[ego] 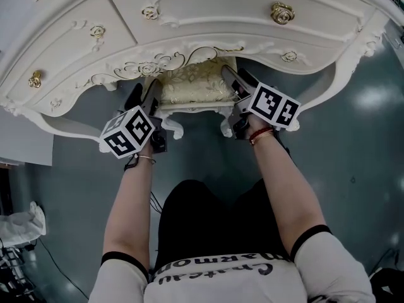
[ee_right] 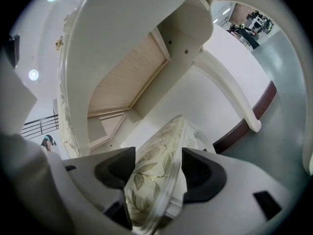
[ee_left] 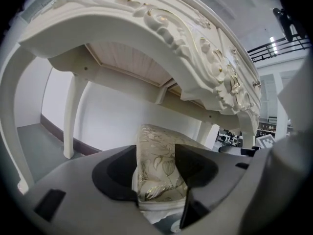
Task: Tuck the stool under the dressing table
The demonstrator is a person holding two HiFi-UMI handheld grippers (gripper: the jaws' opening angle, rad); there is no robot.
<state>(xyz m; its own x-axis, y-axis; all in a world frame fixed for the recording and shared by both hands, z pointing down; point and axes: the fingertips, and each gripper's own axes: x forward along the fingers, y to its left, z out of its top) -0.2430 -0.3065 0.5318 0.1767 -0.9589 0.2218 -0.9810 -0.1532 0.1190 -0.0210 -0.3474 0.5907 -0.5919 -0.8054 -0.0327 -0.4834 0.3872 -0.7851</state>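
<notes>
The left gripper clamps the seat edge of the cream carved stool with a gold-leaf brocade cushion; its jaws stand wide and the cushion fills the gap between them. The right gripper grasps the opposite seat edge the same way, with padded fabric pressed between its jaws.

There are two grippers, each carrying one black-and-white marker cube, plus one stool and one white, gilt-scrolled dressing table.

Only the head view shows the drawer fronts, the person's forearms and the stool's two curled front feet, which stand on the grey floor just outside the table's arched apron. The back of the seat lies beneath it.

Only the gripper views show the table's pale plank underside, its slim rear legs and the white wall behind.
</notes>
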